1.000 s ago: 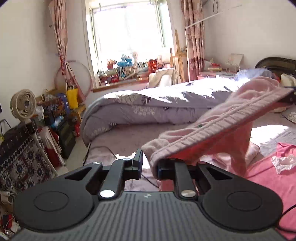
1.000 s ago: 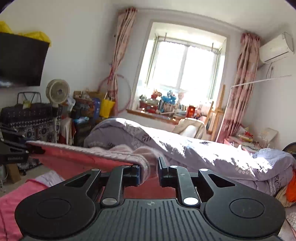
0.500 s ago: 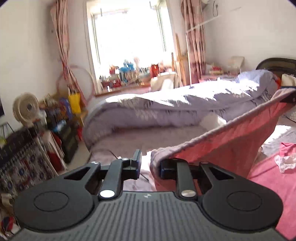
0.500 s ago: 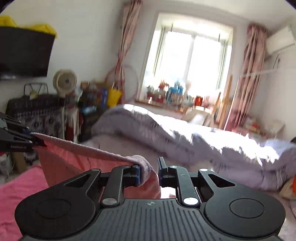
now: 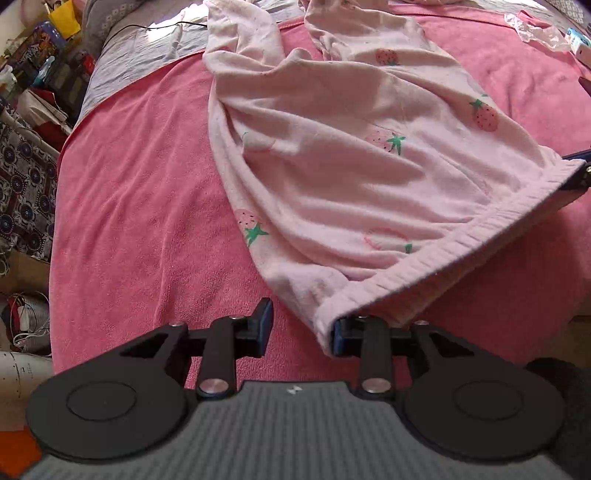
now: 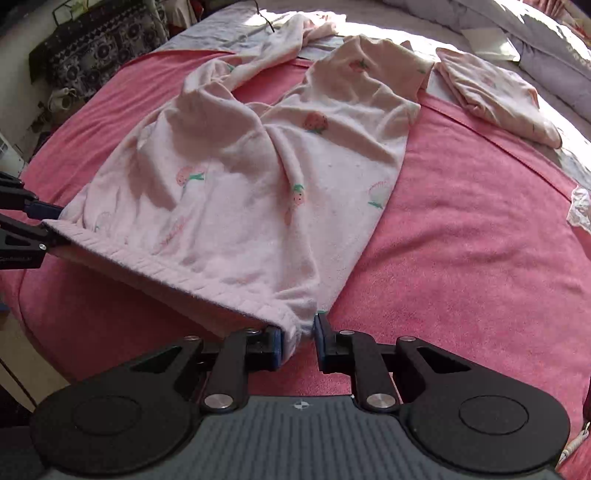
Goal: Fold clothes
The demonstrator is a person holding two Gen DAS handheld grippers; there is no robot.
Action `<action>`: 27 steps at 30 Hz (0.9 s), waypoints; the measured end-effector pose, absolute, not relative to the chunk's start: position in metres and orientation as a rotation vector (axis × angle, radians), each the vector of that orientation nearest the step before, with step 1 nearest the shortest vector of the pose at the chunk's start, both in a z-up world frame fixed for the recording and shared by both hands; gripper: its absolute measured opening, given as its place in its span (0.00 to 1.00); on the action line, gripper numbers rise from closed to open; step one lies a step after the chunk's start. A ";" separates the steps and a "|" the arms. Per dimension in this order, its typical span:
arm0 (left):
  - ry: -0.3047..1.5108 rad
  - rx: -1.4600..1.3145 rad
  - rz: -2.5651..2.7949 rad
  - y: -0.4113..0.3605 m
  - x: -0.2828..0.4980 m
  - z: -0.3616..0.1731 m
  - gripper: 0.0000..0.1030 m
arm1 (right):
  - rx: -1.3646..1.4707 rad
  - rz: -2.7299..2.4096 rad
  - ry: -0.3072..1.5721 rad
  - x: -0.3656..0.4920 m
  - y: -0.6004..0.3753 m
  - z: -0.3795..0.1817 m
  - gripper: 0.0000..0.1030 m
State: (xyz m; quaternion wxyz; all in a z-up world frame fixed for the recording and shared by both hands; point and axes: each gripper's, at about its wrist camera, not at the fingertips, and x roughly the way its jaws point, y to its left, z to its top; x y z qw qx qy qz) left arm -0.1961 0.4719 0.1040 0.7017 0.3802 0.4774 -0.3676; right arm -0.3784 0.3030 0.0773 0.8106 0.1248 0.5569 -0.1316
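Note:
Pale pink strawberry-print trousers (image 5: 332, 147) (image 6: 240, 177) lie spread on a pink blanket (image 5: 140, 206) (image 6: 461, 229), legs pointing away and the ribbed waistband (image 5: 436, 258) nearest me. My left gripper (image 5: 301, 328) is open at the waistband's left corner; the cloth only rests against its right finger (image 5: 338, 338). From the right wrist view the left gripper (image 6: 37, 225) shows at the left edge. My right gripper (image 6: 297, 339) is shut on the waistband's other corner (image 6: 295, 328), held just above the blanket. Its tips (image 5: 578, 173) show at the left wrist view's right edge.
A second pink garment (image 6: 491, 96) lies bundled at the far right of the bed. A crumpled white scrap (image 6: 580, 206) (image 5: 535, 29) sits near the right edge. Grey bedding (image 5: 125, 55) and a black cable (image 5: 166, 26) lie beyond. Floor clutter and patterned fabric (image 5: 22, 184) border the left.
Both grippers came down from holding the trousers up in the air, and the garment now lies on the blanket. The left gripper's fingers have spread apart; the right still pinches the waistband.

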 end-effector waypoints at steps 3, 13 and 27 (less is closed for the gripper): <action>1.048 0.860 -0.821 0.478 -0.198 0.100 0.58 | 0.231 -0.238 1.239 -0.389 0.321 0.063 0.20; 1.000 0.906 -0.831 0.496 -0.203 0.086 0.75 | 0.112 -0.164 1.244 -0.393 0.341 0.052 0.32; 1.100 0.714 -0.766 0.498 -0.172 0.062 1.00 | 0.702 -0.082 1.189 -0.396 0.241 0.094 0.79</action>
